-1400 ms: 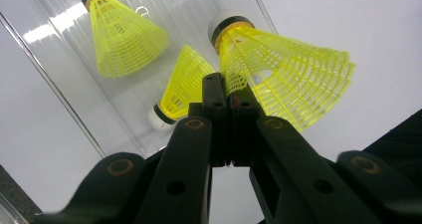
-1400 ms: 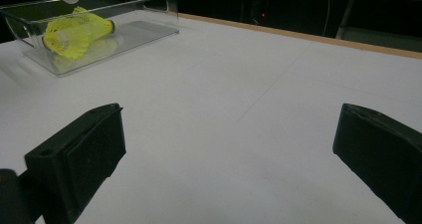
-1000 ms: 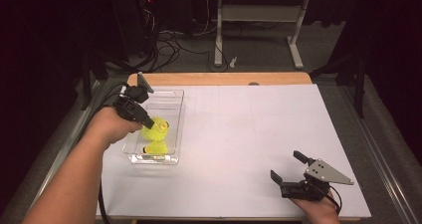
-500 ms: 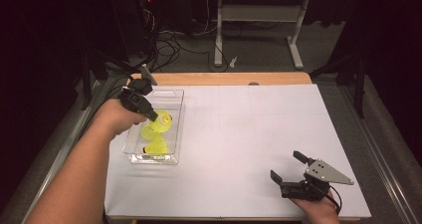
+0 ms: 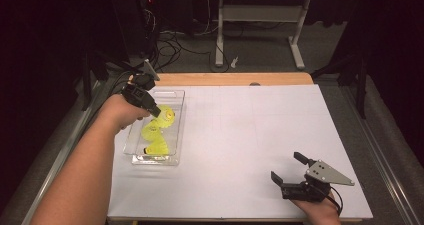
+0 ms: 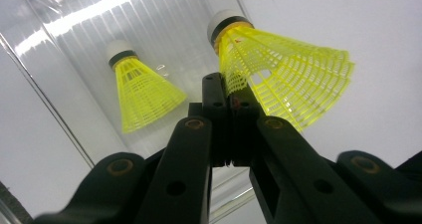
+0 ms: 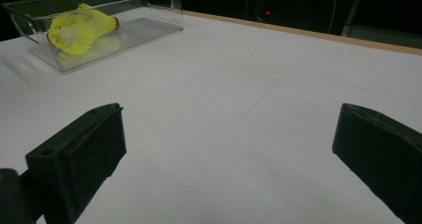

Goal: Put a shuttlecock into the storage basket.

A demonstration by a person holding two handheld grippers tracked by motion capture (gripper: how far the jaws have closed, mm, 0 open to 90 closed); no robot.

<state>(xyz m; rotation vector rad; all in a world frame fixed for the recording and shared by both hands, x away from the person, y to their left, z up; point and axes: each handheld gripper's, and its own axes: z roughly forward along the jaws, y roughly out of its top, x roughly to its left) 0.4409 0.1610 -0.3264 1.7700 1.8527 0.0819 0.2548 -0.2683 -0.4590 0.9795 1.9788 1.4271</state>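
My left tool is clamped on the skirt edge of a yellow shuttlecock, jaws pressed together with only the thin mesh between them. In the high view the left tool holds this shuttlecock above the clear tray, which stands at the far left of the desk. Two more shuttlecocks lie in the tray below — one shows in the left gripper view with its white cork pointing away from the tool, another rests nearer the tray's near end.

My right tool rests on the desk at the near right, jaws wide apart and holding nothing, well apart from the tray.

Hazards from this position, as I judge them:

1. Slip of the grip. The hold is on the flexible skirt rim, not the cork; the mesh may fold or slide out, and the shuttlecock would drop back into the tray or bounce onto the desk.
2. Skirt damage. Heavy clamping on the thin ribs may crease them.
3. Tray contact. The tray wall is transparent and hard to read — a low exit path could snag the skirt or cork on the rim and shift the light tray.
4. Swing. The cork end hangs free of the jaws, so a fast move may pivot the shuttlecock in the grip.
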